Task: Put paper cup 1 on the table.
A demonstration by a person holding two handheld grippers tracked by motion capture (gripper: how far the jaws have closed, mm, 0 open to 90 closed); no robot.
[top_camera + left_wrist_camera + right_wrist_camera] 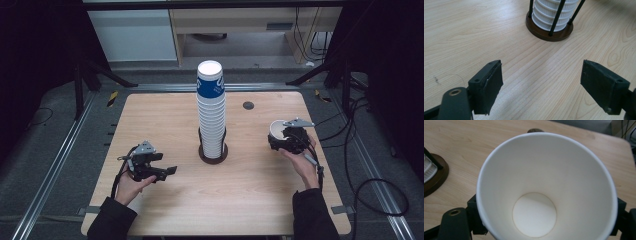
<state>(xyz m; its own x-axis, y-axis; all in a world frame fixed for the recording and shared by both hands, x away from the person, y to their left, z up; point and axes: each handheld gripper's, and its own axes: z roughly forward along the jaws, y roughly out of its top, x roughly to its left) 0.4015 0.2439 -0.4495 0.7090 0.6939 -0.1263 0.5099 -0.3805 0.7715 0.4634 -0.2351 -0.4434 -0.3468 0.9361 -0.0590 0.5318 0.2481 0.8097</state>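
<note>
paper cup point(541, 195) clamped between right gripper point(544, 220) fingers point(475, 216)

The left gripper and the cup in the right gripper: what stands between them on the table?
In the high view, the tall cup stack in its holder stands between the left gripper and the held paper cup.

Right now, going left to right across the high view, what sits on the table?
Left black tongs, open and empty → tall stack of white paper cups in its round brown holder → white paper cup clamped in the right black tongs.
</note>
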